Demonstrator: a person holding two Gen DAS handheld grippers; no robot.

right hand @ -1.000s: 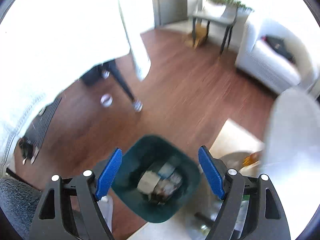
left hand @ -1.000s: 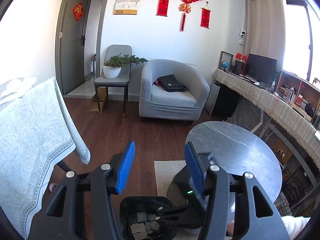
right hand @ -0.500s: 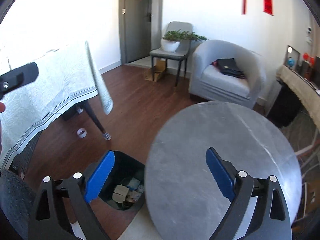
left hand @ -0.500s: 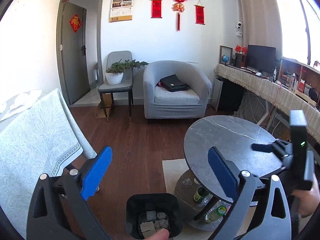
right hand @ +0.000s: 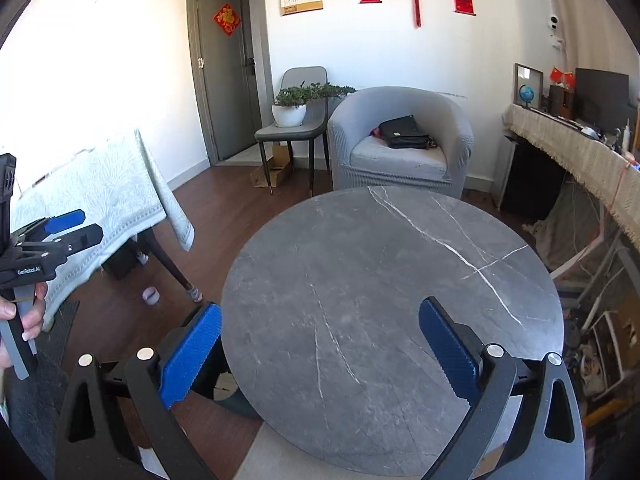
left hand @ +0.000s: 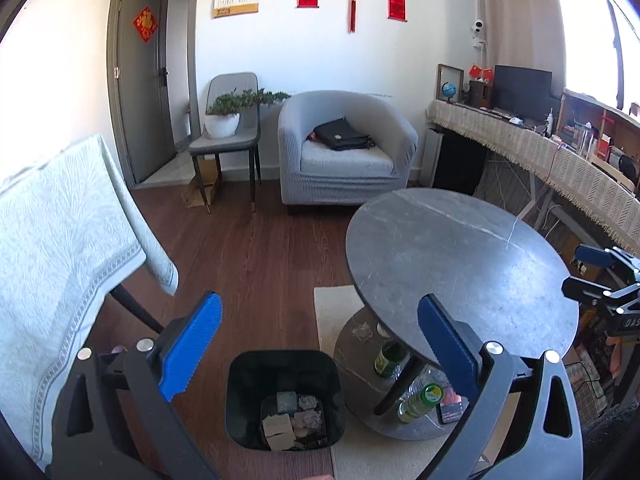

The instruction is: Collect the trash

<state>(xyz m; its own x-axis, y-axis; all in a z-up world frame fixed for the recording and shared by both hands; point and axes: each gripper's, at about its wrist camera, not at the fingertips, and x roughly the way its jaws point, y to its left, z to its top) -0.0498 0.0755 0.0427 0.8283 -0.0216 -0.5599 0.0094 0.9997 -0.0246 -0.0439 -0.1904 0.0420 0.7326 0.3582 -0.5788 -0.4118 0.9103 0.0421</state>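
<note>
Left tongs (left hand: 318, 346): spread wide, nothing held, hovering above the floor between the cloth-covered counter (left hand: 60, 232) and the round counter (left hand: 460, 264).
Trash bin (left hand: 284, 400): black, seen on the floor just beside the round counter's base; crumpled paper and card scraps (left hand: 294, 420) lie inside it.
Lower shelf (left hand: 360, 364): bottles (left hand: 420, 400) and a paper scrap (left hand: 362, 330) are noted under the round counter.
Right tongs (right hand: 320, 344): spread wide, nothing held, poised over the bare grey top (right hand: 392, 304).

A grey armchair (left hand: 346, 152) is being occupied by a black bag (left hand: 342, 135) at twelve o'clock; a potted plant (left hand: 224, 114) is being carried by a chair (left hand: 226, 142) at eleven.
</note>
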